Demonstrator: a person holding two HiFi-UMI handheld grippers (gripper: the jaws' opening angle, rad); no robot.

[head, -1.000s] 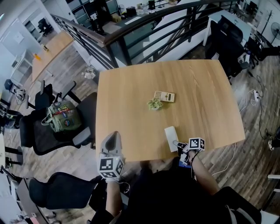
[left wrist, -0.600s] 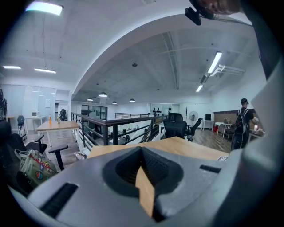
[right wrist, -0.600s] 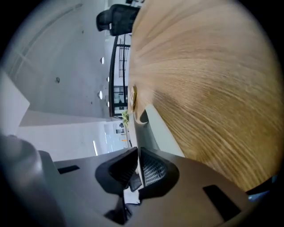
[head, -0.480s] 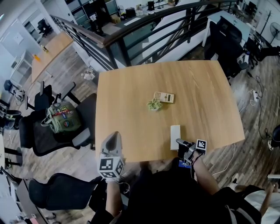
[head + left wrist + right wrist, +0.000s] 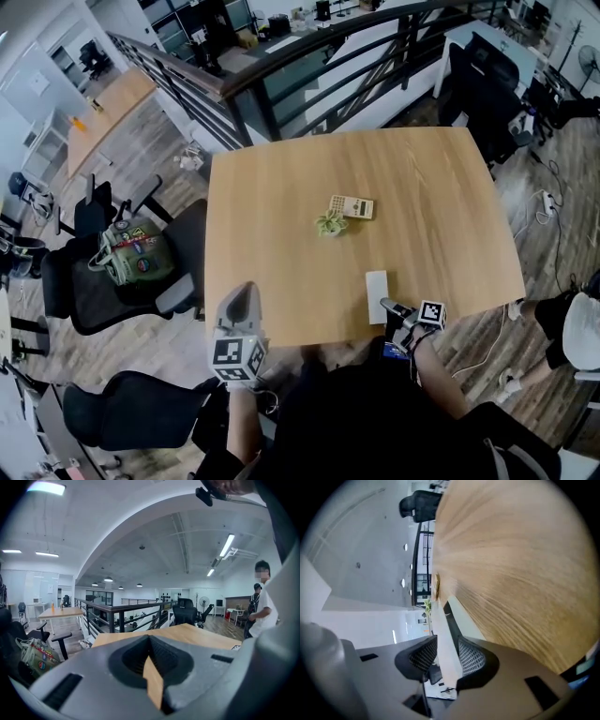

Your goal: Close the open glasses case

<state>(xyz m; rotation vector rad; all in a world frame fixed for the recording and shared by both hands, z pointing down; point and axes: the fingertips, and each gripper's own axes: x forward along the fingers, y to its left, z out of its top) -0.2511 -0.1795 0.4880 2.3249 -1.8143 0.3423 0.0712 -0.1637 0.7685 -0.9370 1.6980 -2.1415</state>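
Background clutter: table top, chair, floor.
Wooden table (image 5: 281,187) carries a beige calculator (image 5: 352,207) just beside a small green item (image 5: 329,223). Green bag (image 5: 131,251) sits on black chair (image 5: 112,300), left. Power strip (image 5: 548,202) on floor, right.

A wooden table (image 5: 281,178) is viewed from above. A white glasses case (image 5: 376,283) lies near its near edge. The right gripper (image 5: 386,307) is placed at the case's near end, its jaws having just been opened around it. The left gripper (image 5: 242,298) is held over the near left corner, well apart. A beige calculator-like device (image 5: 352,206) and a green item (image 5: 329,223) lie mid-table, just beside each other.
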